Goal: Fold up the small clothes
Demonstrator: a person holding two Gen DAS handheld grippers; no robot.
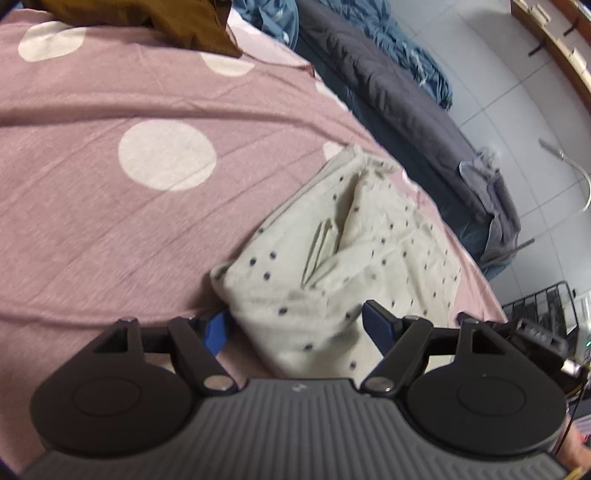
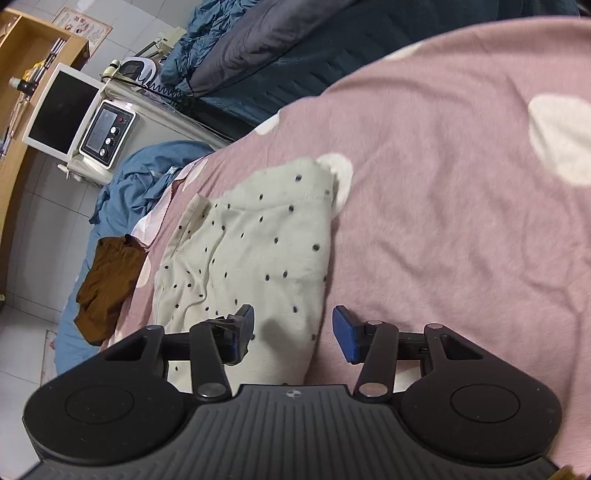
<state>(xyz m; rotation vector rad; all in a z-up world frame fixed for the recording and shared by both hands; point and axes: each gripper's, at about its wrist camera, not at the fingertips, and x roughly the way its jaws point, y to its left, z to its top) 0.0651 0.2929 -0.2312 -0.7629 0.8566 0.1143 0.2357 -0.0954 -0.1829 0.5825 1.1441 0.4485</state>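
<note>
A small cream garment with dark dots [image 1: 343, 266] lies folded and rumpled on the pink blanket with white circles [image 1: 110, 206]. My left gripper [image 1: 295, 328] stands open just over the garment's near corner, with cloth showing between its blue pads [image 1: 376, 321] but not pinched. In the right wrist view the same cream garment [image 2: 251, 251] lies on the pink blanket [image 2: 461, 221]. My right gripper [image 2: 293, 332] is open over its near edge, and the cloth between the pads is not gripped.
A brown garment [image 1: 147, 22] lies at the blanket's far edge, and the brown garment [image 2: 107, 284] hangs over the side in the right view. Dark grey and blue bedding [image 1: 406, 103] lies beyond. A white machine with knobs [image 2: 107, 133] and a tiled floor [image 1: 517, 92] are beside the bed.
</note>
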